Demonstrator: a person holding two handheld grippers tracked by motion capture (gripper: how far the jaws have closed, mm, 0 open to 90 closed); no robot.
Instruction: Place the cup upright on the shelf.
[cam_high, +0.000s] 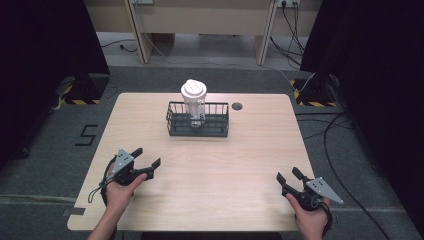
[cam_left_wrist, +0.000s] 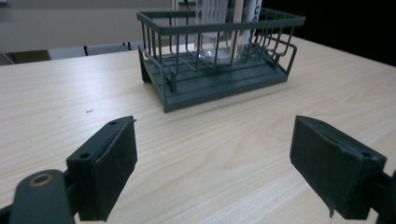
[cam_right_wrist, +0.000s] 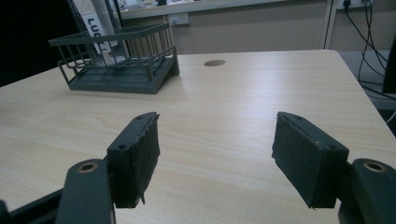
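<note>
A dark wire basket stands at the far middle of the wooden table. Inside it a clear plastic cup with a white lid stands upright. My left gripper is held open near the table's front left, aimed toward the basket, nothing between its pads. My right gripper is held open near the front right corner, also empty. In the right gripper view the basket sits far off to the left with the cup rising from it.
A round cable hole sits in the tabletop just right of the basket. Light wood table stretches between the grippers and the basket. Cables trail on the floor at the right.
</note>
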